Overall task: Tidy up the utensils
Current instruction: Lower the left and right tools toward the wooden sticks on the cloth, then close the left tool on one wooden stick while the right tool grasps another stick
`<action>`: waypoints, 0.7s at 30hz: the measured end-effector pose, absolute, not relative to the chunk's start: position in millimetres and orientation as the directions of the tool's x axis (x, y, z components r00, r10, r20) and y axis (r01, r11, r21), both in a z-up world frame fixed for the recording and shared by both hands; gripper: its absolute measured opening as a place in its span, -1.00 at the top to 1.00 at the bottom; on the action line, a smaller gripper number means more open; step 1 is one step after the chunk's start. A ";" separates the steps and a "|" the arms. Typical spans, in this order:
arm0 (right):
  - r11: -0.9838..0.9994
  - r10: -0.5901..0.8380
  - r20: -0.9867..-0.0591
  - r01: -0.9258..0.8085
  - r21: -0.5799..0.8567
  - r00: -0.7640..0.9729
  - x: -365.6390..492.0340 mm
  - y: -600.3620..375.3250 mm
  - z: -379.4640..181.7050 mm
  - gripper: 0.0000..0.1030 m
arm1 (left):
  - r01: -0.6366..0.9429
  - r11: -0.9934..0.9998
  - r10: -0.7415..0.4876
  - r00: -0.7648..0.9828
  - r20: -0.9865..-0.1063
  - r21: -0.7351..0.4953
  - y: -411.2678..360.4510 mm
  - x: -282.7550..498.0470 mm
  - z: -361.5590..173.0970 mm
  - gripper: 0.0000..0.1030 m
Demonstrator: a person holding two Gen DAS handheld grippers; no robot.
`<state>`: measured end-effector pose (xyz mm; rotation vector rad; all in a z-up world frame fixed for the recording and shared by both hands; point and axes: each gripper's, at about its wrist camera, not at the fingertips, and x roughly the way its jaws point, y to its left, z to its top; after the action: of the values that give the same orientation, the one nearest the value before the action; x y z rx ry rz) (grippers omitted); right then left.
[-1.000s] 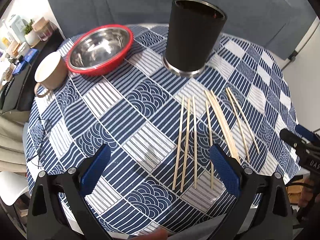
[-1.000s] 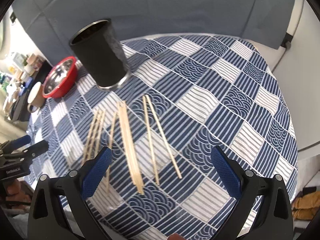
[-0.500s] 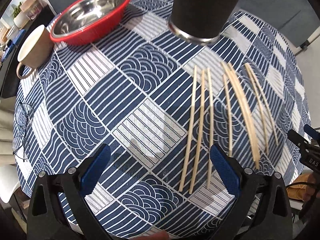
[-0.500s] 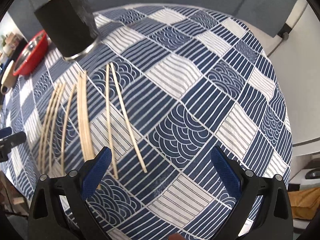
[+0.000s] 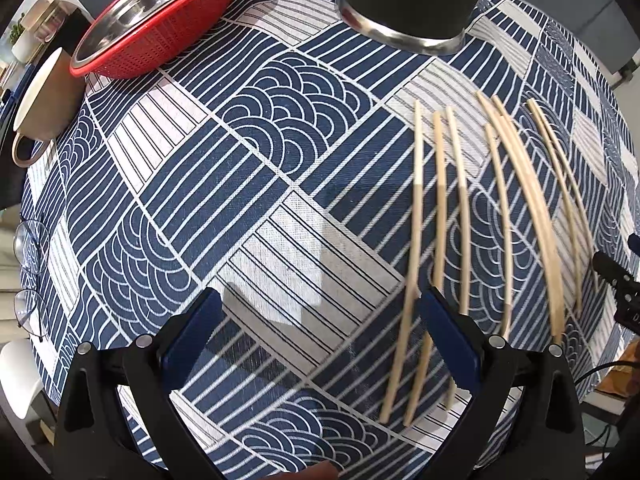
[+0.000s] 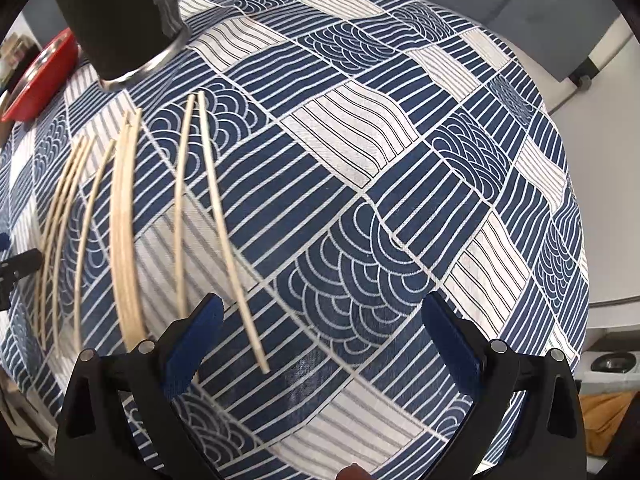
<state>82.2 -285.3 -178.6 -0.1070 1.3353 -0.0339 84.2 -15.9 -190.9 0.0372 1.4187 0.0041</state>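
Several wooden chopsticks [image 5: 464,216] lie side by side on the blue patterned tablecloth [image 5: 280,184]. They also show in the right wrist view [image 6: 124,232]. A black utensil holder [image 5: 412,0] stands upright behind them; it also shows in the right wrist view [image 6: 116,20]. My left gripper [image 5: 320,332] is open and empty, low over the cloth, its right finger over the leftmost chopsticks. My right gripper [image 6: 320,336] is open and empty, its left finger by the rightmost chopsticks.
A red colander with a steel bowl [image 5: 156,20] sits at the back left, a beige mug [image 5: 44,104] beside it. Eyeglasses [image 5: 28,272] lie at the table's left edge. The table edge curves round on the right [image 6: 580,240].
Both grippers have come down and forward toward the chopsticks, which now look larger and closer. The holder has slid up to the frame's top. Both grippers stay open.
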 end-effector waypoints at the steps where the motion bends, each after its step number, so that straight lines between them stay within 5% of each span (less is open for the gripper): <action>1: 0.995 -0.081 -0.971 -0.037 -0.091 0.226 84.4 -286.7 -181.7 -0.85 | 0.021 0.999 0.029 0.148 -0.989 0.032 -15.6 85.4 -193.4 -0.91; 21: 0.998 0.037 -0.980 -0.056 0.027 0.196 111.9 -305.9 -200.5 -0.87 | 0.103 0.995 -0.011 0.215 -0.976 0.012 -11.3 80.8 -194.8 -0.92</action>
<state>111.9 -305.9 -200.5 -0.0159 1.3720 0.0655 80.8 -11.3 -194.8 0.0796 1.3520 -0.0791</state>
